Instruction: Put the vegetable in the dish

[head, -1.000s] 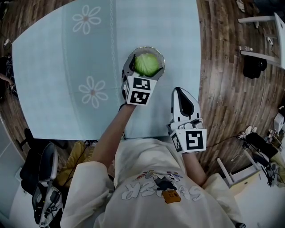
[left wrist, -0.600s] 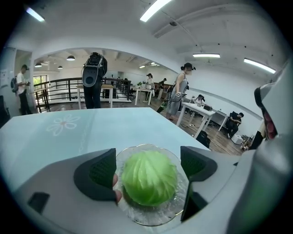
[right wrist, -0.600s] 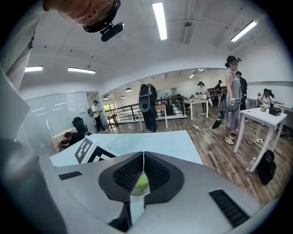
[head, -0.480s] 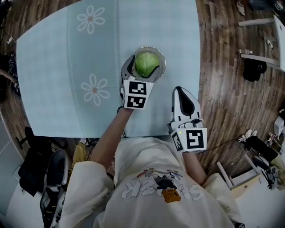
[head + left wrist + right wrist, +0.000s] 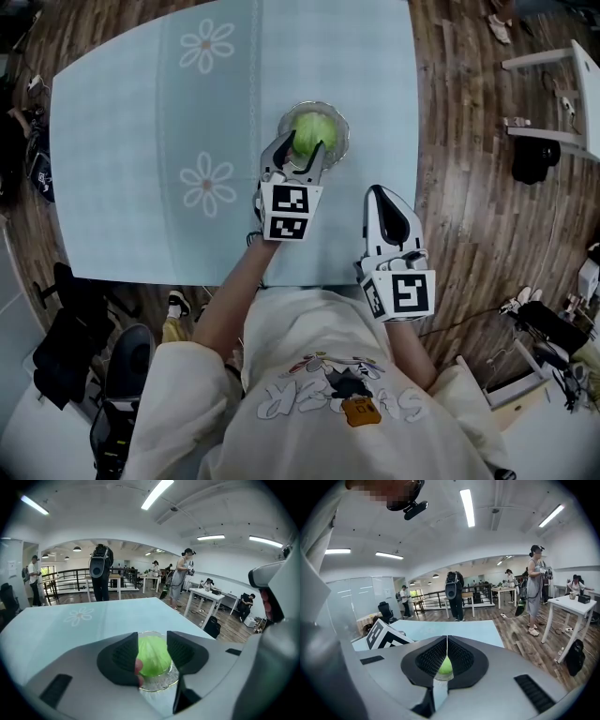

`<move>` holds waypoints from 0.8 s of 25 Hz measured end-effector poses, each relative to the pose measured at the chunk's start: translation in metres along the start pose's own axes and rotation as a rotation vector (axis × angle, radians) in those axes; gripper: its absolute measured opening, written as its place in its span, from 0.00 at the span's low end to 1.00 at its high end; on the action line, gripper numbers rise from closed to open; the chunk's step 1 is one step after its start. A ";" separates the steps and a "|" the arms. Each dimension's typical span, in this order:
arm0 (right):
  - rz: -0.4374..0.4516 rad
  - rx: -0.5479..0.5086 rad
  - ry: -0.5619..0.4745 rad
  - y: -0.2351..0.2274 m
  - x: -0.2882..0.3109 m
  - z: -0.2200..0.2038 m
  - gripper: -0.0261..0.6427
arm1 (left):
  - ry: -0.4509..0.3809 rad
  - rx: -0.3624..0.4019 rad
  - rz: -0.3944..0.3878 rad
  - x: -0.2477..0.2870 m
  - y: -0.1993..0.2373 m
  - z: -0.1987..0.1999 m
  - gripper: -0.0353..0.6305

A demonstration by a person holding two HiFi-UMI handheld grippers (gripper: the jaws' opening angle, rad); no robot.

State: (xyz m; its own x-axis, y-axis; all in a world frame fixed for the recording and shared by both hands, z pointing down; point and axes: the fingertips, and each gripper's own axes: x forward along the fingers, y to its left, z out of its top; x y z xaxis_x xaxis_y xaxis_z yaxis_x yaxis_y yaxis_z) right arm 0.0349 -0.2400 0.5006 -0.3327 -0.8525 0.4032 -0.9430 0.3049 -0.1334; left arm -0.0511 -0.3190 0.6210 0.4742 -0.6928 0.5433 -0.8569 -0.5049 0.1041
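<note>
My L claw is closing, jaws about half-wide, pads not pressing anything. The green veg lies in the glass dish on the tabletop, just beyond my jaw tips. My R claw is closed tight, empty.

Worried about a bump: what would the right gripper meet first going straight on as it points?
Likely the green vegetable in the glass dish, dead ahead past its shut jaws, though depth is unclear.
</note>
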 end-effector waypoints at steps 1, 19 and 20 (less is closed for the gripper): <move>0.001 0.003 -0.005 0.000 -0.003 0.000 0.08 | -0.007 -0.003 0.016 -0.005 0.000 0.002 0.30; 0.111 -0.056 -0.089 -0.011 -0.074 0.022 0.08 | -0.120 -0.090 0.178 -0.125 -0.061 0.037 0.06; 0.118 -0.061 -0.094 -0.012 -0.080 0.024 0.08 | -0.129 -0.094 0.185 -0.133 -0.067 0.039 0.06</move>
State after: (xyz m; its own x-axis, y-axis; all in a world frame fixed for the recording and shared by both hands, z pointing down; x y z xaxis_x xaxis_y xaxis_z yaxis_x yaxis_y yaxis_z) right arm 0.0726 -0.1855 0.4487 -0.4429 -0.8444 0.3012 -0.8961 0.4277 -0.1186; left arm -0.0489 -0.2130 0.5089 0.3241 -0.8318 0.4505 -0.9438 -0.3172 0.0932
